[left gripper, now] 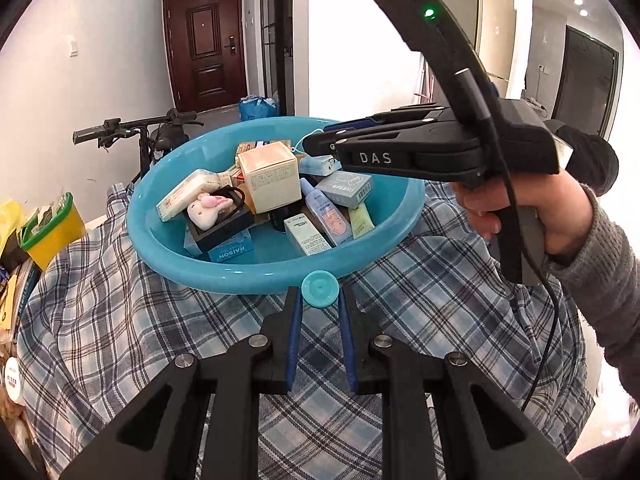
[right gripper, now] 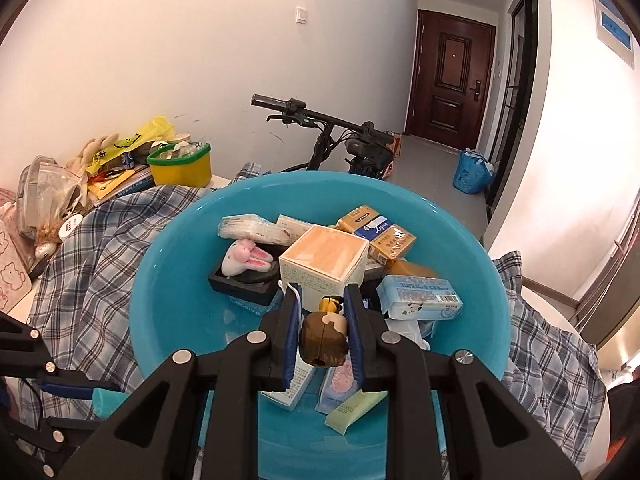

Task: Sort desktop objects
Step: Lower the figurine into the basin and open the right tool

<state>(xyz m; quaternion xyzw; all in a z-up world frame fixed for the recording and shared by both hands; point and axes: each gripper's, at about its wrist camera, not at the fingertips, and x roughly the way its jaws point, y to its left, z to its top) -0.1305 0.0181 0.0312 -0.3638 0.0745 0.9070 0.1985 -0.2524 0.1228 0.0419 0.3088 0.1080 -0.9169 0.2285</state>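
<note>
Two grippers in play, both loaded.

Left wrist view: left gripper (left gripper: pixel 320 300) pinches a small round teal cap (left gripper: pixel 320 289) between its blue-padded fingertips, flat face toward the camera. It sits just in front of the near rim of the blue basin (left gripper: pixel 152 236), above the plaid cloth (left gripper: pixel 100 320). The basin is packed: a cream cube box (left gripper: pixel 270 178) on top of the pile, a white-pink plush bunny (left gripper: pixel 208 208) lying on a black tray (left gripper: pixel 224 228), a light-blue bottle (left gripper: pixel 326 210), a pale-blue carton (left gripper: pixel 346 188). The right gripper (left gripper: pixel 316 146) reaches in from the right over the basin's far side, held by the person's hand (left gripper: pixel 520 216). Its jaws look nearly together, but what is in them is hidden from here. A yellow bin with green rim (left gripper: pixel 54 232) sits left on the table edge.

Right wrist view: the right gripper (right gripper: pixel 322 320) clamps a small brown-haired figurine (right gripper: pixel 324 338), fingers pressed against both its sides. It hangs over the basin (right gripper: pixel 168 280), just in front of the cube box (right gripper: pixel 324 260). Bunny (right gripper: pixel 246 260) lies left, a blue-white packet (right gripper: pixel 420 296) right, orange-yellow packs (right gripper: pixel 376 232) behind. A pale-green tube (right gripper: pixel 354 410) lies under the gripper. Scooter handlebar (right gripper: pixel 312 118) stands behind the table.
</note>
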